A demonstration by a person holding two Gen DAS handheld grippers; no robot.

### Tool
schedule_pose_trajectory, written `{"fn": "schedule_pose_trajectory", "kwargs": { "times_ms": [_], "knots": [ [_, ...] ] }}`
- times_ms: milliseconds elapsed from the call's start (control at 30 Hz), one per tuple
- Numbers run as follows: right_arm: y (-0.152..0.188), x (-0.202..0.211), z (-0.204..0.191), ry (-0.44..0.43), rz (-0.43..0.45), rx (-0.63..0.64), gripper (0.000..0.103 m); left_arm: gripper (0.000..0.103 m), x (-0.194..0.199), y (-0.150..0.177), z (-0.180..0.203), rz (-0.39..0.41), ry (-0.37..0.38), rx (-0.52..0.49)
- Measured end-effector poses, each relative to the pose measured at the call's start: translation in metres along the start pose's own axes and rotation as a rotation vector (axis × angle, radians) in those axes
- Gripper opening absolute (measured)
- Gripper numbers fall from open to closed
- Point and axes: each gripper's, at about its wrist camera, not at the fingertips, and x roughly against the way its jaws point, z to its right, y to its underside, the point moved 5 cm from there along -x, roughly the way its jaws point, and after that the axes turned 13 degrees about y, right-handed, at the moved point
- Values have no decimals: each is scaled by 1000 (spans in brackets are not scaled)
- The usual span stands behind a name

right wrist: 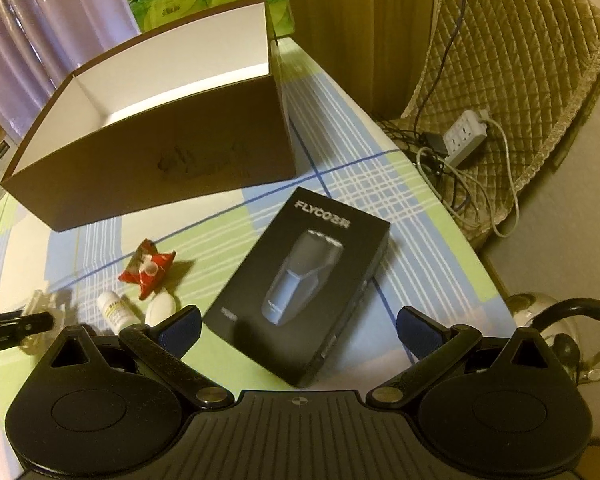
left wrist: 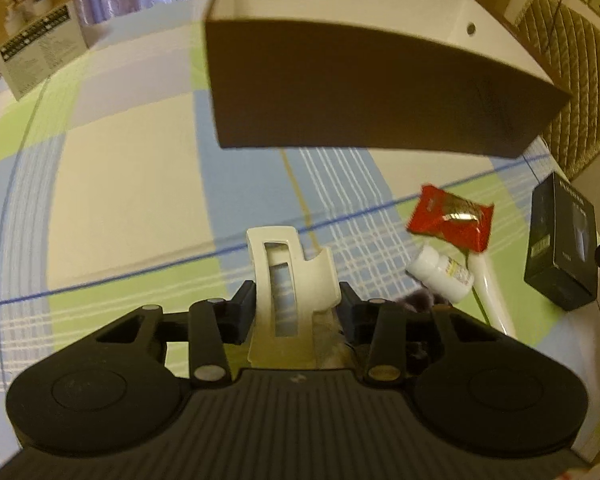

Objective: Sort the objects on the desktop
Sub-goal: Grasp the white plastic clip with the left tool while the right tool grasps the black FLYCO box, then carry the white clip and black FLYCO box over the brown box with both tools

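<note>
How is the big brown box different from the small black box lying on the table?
The brown box is open-topped, showing a white inside; the black box is closed. The brown box is far bigger and its outside looks plain, while the black box carries a printed picture and lettering. The brown box stands deep-walled; the black box lies flat. Both sit on the checked tablecloth.

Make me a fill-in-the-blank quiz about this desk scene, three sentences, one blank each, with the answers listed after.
1. The left gripper is shut on a cream plastic ____.
2. The right gripper hangs with its jaws ____ above the black rectangular shaver box.
3. The red foil snack packet lies between the big brown cardboard box and the small ____ pill bottle.

Missing words: hair clip; open; white
</note>
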Motion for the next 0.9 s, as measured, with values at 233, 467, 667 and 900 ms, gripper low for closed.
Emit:
{"fn": "schedule_pose_trajectory", "kwargs": {
  "times_ms": [233, 467, 667, 900],
  "knots": [
    [-17, -21, -15, 66, -4, -62, 101, 38, 17, -4, -23, 33, -52, 34],
    [-26, -48, -21, 167, -23, -27, 98, 38, 24, 3, -30, 32, -59, 58],
    [-17, -45, -16, 116, 2, 81, 85, 38, 28, 6, -27, 37, -50, 60],
    [1, -36, -7, 42, -6, 150, 81, 38, 28, 7, -15, 31, -27, 41]
  ]
}}
